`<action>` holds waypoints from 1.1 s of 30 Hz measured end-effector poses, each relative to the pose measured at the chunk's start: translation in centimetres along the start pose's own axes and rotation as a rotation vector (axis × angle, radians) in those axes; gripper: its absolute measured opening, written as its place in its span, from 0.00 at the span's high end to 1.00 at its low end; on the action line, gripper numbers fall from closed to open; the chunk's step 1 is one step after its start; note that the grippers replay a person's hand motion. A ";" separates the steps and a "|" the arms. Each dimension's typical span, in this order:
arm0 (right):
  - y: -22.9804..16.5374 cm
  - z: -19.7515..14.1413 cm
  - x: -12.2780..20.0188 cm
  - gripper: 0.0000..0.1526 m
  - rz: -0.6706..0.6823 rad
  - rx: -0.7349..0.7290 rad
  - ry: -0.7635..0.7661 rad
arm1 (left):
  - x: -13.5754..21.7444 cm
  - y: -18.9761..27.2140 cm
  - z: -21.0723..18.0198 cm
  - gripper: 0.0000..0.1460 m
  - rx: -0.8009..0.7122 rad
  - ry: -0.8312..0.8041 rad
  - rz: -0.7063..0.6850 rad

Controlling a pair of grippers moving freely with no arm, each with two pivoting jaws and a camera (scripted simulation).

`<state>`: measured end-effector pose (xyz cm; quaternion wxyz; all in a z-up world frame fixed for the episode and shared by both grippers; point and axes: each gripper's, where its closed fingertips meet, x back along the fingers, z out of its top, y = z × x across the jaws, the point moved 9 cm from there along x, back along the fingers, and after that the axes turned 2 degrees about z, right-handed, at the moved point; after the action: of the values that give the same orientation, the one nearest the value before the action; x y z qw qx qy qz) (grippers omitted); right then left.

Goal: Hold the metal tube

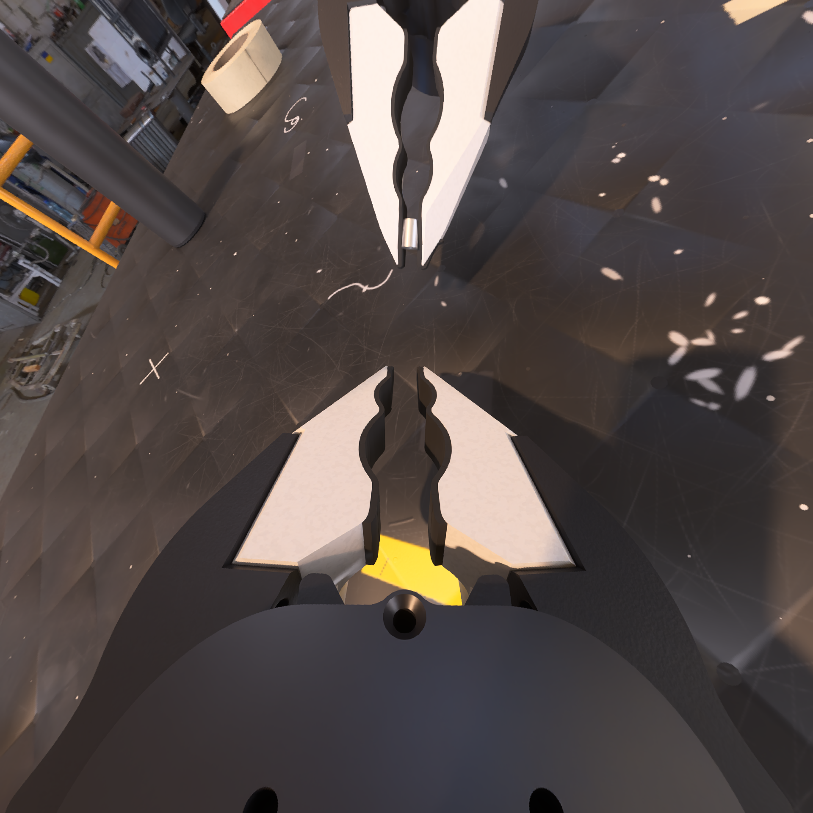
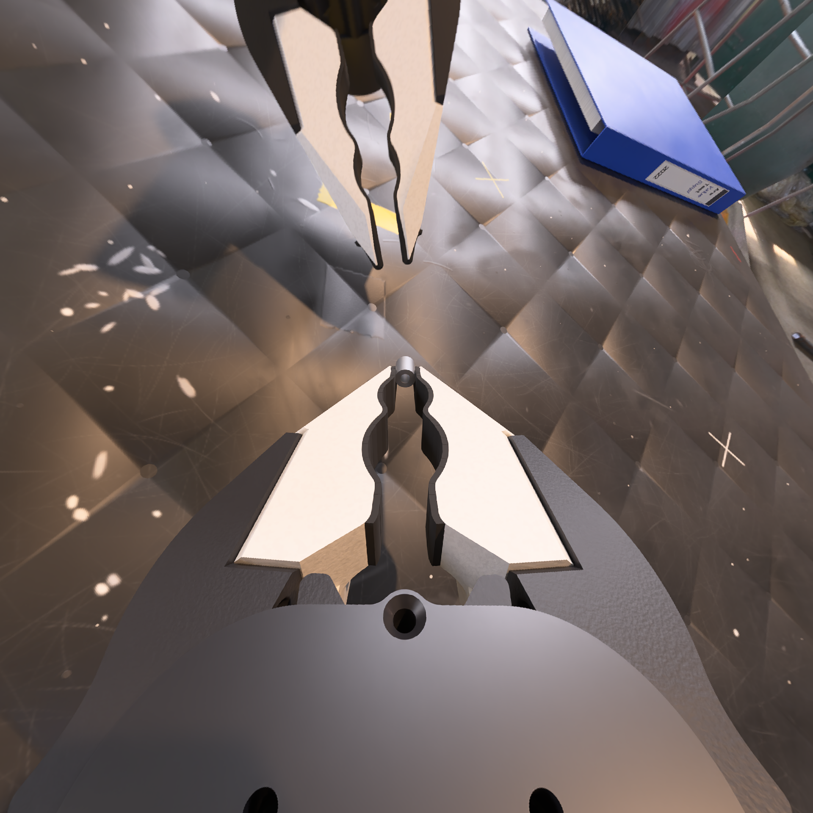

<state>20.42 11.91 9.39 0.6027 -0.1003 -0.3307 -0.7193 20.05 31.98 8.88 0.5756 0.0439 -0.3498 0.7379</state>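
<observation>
The metal tube is a short silver cylinder with an open end facing the camera. My right gripper is shut on it, pinching it between the very tips above the scratched metal table. In the left wrist view the tube shows upright between the right gripper's white fingers. My left gripper points straight at the right one, tip towards tip, a short way apart. Its jaws stand a narrow gap apart with nothing between them. It also shows in the right wrist view.
A roll of cream tape and a thick dark pipe are at the far left. A blue binder lies at the table's far right corner. A yellow patch lies under the left gripper. The table edge runs along the left.
</observation>
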 end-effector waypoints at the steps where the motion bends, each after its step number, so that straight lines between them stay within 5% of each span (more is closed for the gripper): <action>1: 0.0 0.0 -0.2 0.96 -0.001 0.012 -0.011 | 0.0 -0.1 0.1 0.93 0.001 0.000 -0.007; 5: 0.2 -0.7 0.2 0.96 0.039 -0.064 0.052 | 0.0 0.2 0.1 0.93 0.006 0.044 -0.016; 11: 0.2 -0.6 -1.7 0.96 0.049 0.035 -0.083 | -0.1 0.0 -0.6 0.93 0.056 0.056 -0.033; 22: 0.0 0.5 1.0 0.96 -0.032 0.055 -0.023 | -0.3 0.1 -0.2 0.93 0.060 0.120 -0.004; 33: -0.6 1.2 2.0 0.96 -0.079 0.138 -0.120 | -0.5 -0.3 -0.9 0.82 0.117 -0.011 -0.027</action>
<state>19.00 11.01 11.18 0.5584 -0.0885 -0.4188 -0.7106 20.80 32.15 8.11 0.5800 0.0863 -0.3085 0.7490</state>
